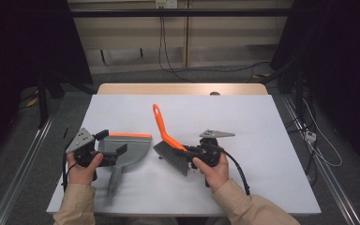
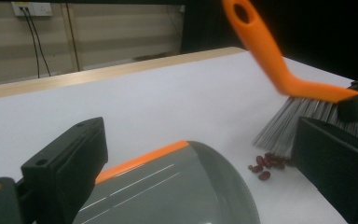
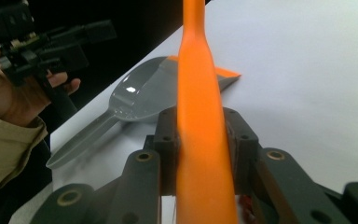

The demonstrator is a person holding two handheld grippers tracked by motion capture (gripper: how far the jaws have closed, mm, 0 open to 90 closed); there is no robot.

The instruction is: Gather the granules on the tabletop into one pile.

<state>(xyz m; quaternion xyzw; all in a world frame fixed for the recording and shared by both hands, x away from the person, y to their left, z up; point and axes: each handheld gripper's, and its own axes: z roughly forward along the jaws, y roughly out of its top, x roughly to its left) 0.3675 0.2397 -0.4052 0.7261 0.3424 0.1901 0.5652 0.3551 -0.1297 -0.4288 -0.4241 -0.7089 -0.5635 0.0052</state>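
Note:
A brush with an orange handle and grey bristles stands tilted on the white table. My right gripper is shut on the handle just above the bristles; the pads press both sides of the handle. A small heap of red beans lies at the bristle tips. A grey dustpan with an orange lip lies flat to the left. My left gripper hovers over its scoop with jaws wide apart and a gap beside the pan.
The dustpan's handle points toward the table's near edge. A wooden strip borders the far edge, with cables on the floor and wall beyond. The person's left hand grips the left gripper.

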